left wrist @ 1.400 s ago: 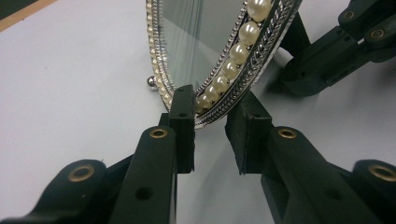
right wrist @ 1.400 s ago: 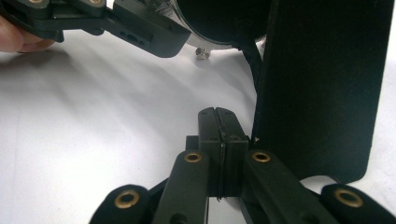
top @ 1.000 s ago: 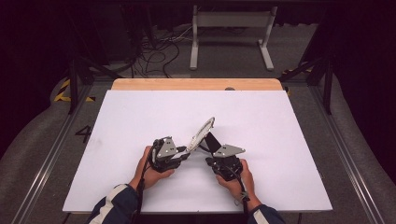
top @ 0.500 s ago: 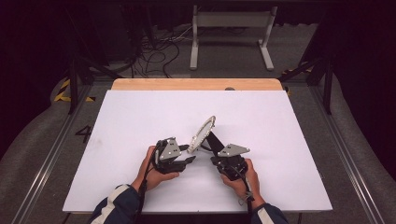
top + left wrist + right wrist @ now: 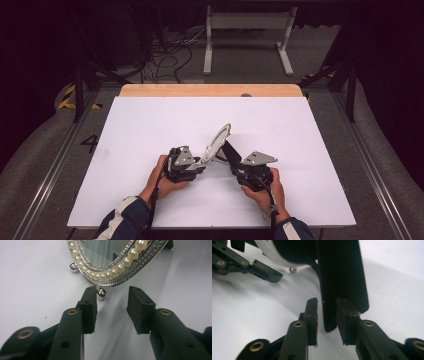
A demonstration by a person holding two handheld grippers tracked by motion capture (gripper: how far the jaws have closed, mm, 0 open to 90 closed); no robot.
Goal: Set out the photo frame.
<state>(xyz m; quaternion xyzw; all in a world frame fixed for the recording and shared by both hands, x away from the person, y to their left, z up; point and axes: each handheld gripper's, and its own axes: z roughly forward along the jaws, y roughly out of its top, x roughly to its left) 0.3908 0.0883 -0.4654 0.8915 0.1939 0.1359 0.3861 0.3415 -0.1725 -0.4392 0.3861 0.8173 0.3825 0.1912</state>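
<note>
We have just loosened our right gripper (image 5: 325, 312) so its fingers flank the black back stand (image 5: 342, 277) of the oval pearl-rimmed silver frame (image 5: 216, 142) standing mid white tabletop (image 5: 150, 125) ungripped, while our left gripper (image 5: 111, 307), fingers released, waits at its base.

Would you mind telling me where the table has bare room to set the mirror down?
The white tabletop is bare between the oval mirror and the wooden strip at the far edge, and along both side edges. It is crowded only at the near middle, around the left gripper, right gripper and mirror.
</note>
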